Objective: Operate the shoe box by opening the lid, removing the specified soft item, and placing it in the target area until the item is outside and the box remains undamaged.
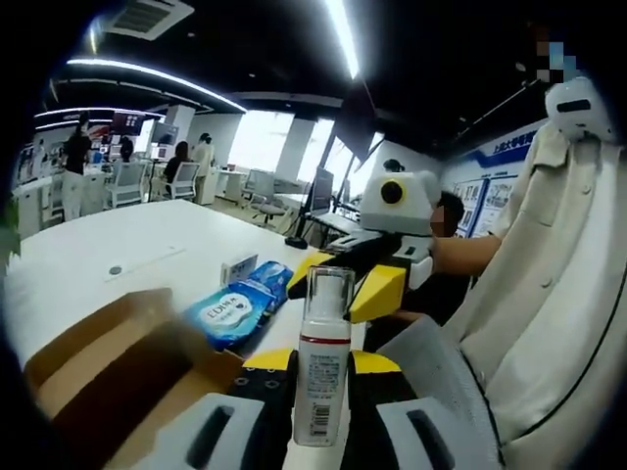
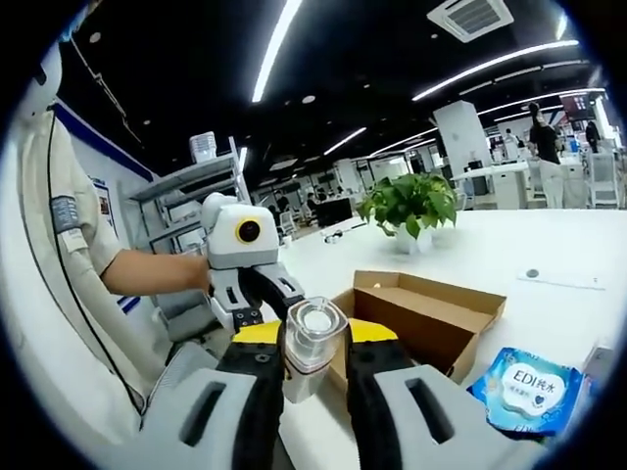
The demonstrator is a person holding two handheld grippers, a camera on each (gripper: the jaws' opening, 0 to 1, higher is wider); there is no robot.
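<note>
A white pump bottle (image 1: 321,377) with a clear cap stands upright between my left gripper's (image 1: 321,362) yellow-tipped jaws, which are shut on its body. My right gripper (image 1: 345,279) reaches in from the right, its yellow jaws closing around the cap. In the right gripper view the same bottle (image 2: 312,348) shows cap-first, pinched by my right gripper (image 2: 313,333), with the left gripper (image 2: 266,299) just behind it. The open cardboard shoe box (image 1: 118,372) (image 2: 421,313) lies on the table beside the bottle. A blue wet-wipes pack (image 1: 235,308) (image 2: 529,387) rests outside the box.
The long white table (image 1: 118,245) (image 2: 549,255) stretches away. A potted plant (image 2: 411,206) stands behind the box and a small card stand (image 1: 238,267) sits near the wipes. The person's beige jacket (image 1: 568,294) (image 2: 59,245) is close by. People stand far back.
</note>
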